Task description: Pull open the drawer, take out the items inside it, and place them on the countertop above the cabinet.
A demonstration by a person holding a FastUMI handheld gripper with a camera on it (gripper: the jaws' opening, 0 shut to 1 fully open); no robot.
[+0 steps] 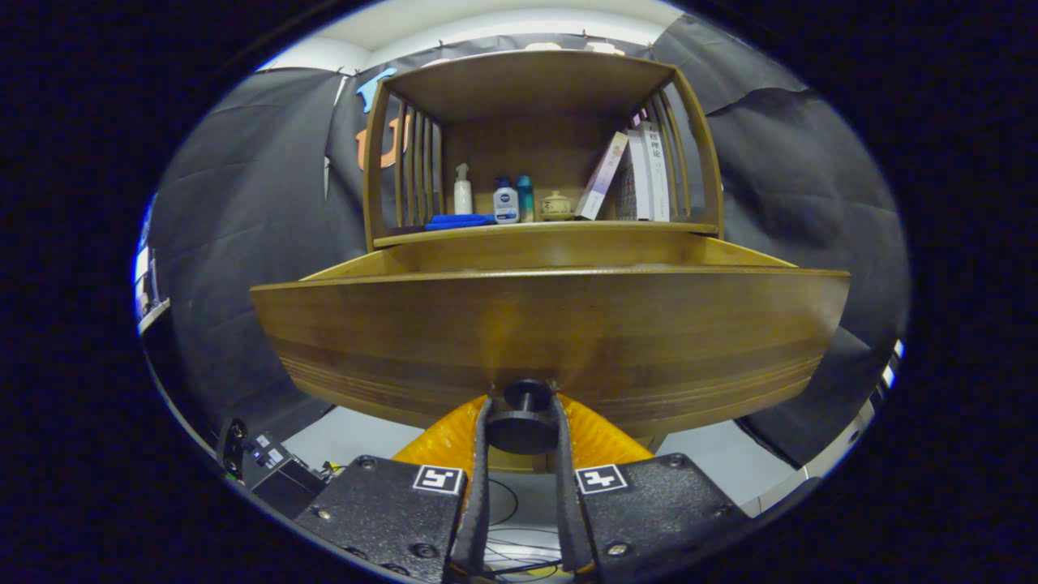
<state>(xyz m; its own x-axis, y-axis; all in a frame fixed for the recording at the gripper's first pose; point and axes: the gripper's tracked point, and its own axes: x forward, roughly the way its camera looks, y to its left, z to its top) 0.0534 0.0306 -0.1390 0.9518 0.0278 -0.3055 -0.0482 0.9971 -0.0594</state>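
The wooden drawer [551, 332] stands pulled out of the cabinet toward me, its broad front panel close ahead. Its dark round knob [525, 422] sits low on that panel, and my gripper [523, 418] is shut on it, one finger pressing each side. The drawer's inside is hidden behind the front panel; I see just the top rims of its side walls. Above and behind lies the countertop [559, 229] of the cabinet.
On the countertop, under a slatted wooden shelf frame [535, 89], stand a blue cloth [458, 221], a white pump bottle [463, 191], two small bottles [513, 200], a little lidded pot [556, 205] and leaning books [636, 174]. A dark box [268, 462] lies on the floor, lower left.
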